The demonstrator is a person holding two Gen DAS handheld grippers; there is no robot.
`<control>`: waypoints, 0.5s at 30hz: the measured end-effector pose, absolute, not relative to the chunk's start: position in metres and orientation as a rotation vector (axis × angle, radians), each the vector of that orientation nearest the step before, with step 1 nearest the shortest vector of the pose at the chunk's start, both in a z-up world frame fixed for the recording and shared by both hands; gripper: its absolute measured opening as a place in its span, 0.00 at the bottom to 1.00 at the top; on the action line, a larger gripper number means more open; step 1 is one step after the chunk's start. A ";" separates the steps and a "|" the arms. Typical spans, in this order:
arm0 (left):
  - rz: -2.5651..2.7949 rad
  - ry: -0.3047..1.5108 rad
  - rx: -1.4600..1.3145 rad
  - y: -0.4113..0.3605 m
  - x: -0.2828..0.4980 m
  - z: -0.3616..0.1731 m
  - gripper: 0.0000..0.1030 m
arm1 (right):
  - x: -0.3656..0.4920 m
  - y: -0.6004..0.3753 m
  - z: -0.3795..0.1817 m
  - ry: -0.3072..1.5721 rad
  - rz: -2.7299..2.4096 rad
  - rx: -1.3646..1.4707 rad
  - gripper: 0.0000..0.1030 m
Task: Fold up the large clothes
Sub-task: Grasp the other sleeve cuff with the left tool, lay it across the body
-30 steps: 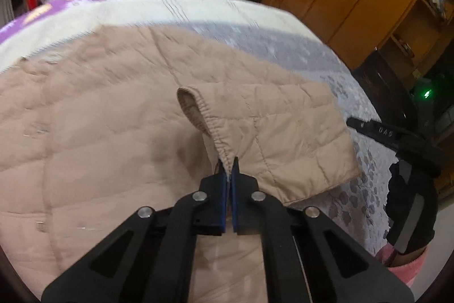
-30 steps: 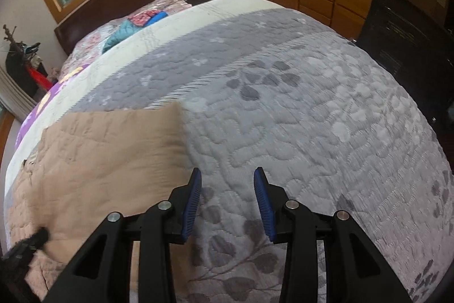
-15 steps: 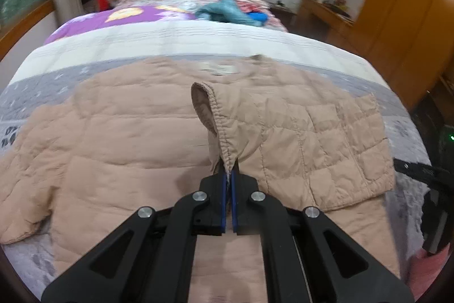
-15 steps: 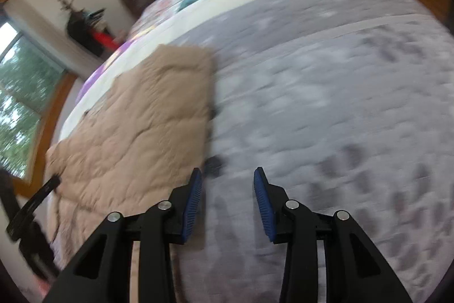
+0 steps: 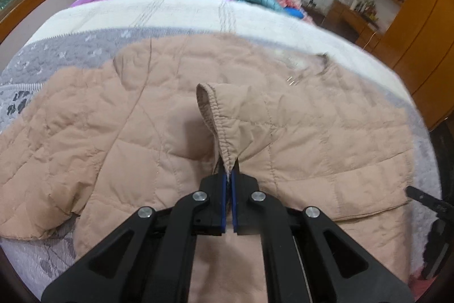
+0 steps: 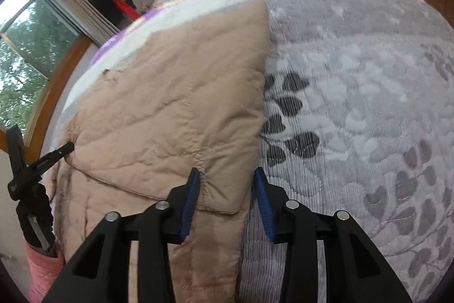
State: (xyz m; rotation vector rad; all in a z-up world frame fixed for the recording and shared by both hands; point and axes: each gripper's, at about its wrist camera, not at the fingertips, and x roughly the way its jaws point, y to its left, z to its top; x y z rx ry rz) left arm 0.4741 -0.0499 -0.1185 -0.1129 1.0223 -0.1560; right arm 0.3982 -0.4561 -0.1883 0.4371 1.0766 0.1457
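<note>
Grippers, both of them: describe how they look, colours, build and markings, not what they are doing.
The left gripper and the right gripper match: matte black angular linkage arms with triangular cut-outs, round silver pivot bolts, and blue ribbed pads lining the fingers. No cables show. In the right wrist view, the person's pink sleeve appears behind the left gripper.

Matt quilted beige cloth jacket (image 5: 159,115) on stitched grey cotton-like bedspread (image 6: 354,93).
</note>
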 end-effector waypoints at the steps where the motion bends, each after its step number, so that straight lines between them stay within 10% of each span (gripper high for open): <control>1: -0.149 1.039 -0.103 -0.051 0.477 -0.128 0.02 | 0.399 -0.455 -0.191 1.078 0.149 0.438 0.39; 15: -0.181 0.926 -0.114 -0.054 0.447 -0.072 0.13 | 0.382 -0.444 -0.126 0.959 0.177 0.366 0.42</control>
